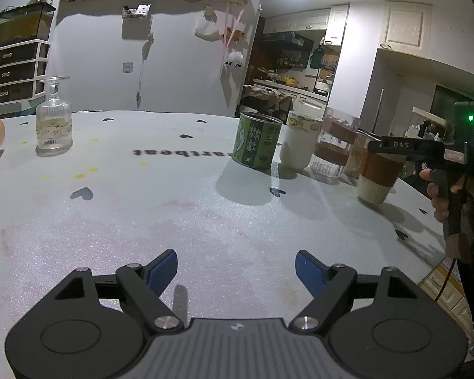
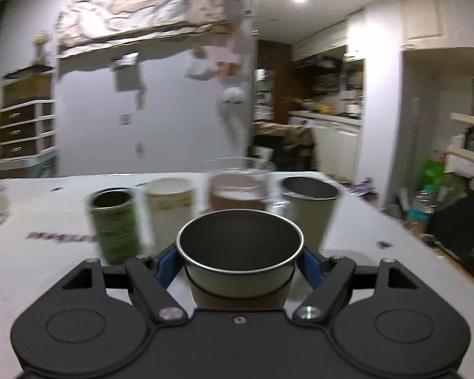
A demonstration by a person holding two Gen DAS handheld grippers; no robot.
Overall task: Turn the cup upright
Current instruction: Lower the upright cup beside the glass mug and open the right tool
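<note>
Right gripper [image 2: 240,265]: jaws clamped on the cup [image 2: 239,252], mouth up, held near the row of cups | Left gripper [image 1: 236,268]: jaws apart, nothing held, above the table [image 1: 142,221] | Step: the cup is best lowered level and released only once seated.

Left gripper [image 1: 236,268]: jaws spread wide, nothing between them. Right gripper [image 2: 238,263]: jaws closed on the cup [image 2: 239,260], held upright between them.
</note>
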